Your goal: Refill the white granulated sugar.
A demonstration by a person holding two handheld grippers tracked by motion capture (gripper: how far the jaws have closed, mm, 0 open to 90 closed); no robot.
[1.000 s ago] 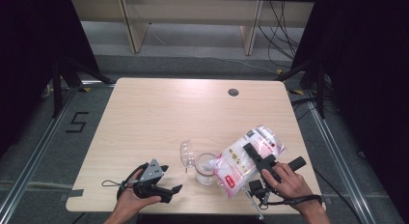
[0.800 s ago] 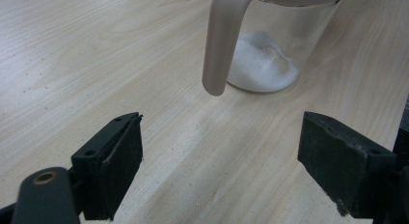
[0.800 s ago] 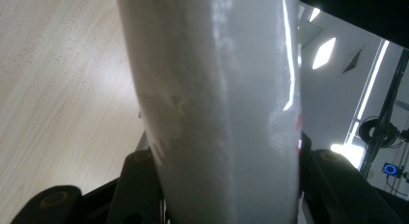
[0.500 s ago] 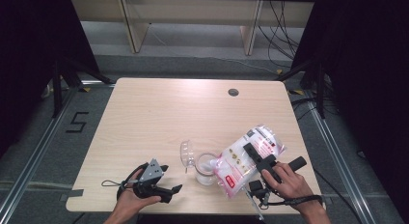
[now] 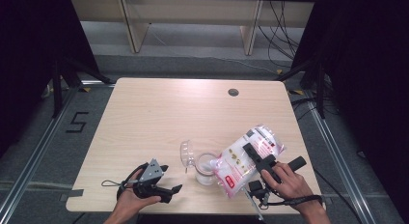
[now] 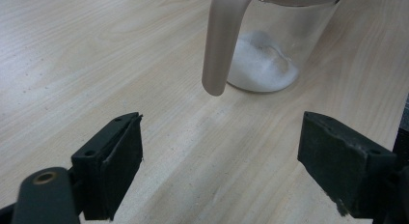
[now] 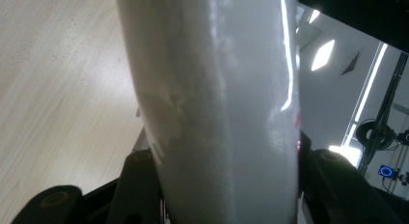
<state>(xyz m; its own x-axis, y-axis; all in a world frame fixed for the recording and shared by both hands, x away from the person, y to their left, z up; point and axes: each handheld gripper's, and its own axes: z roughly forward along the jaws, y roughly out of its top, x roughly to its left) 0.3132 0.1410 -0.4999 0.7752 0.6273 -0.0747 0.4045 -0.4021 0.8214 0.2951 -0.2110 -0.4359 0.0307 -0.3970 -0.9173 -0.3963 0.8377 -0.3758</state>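
A clear plastic bag of white grains with a pink and red label is tilted mouth-down over a small glass jar. My right gripper is shut on the bag's middle. In the right gripper view the bag bulges between both jaws. The jar's hinged lid stands open to its left. A low heap of white grains lies in the jar. My left gripper rests on the table left of the jar, pointing at it. It is open with only bare wood between the jaws.
The light wooden table has a round cable hole near its far edge. Metal frame rails and dark floor surround the table. Shelving legs and cables stand beyond the far edge.
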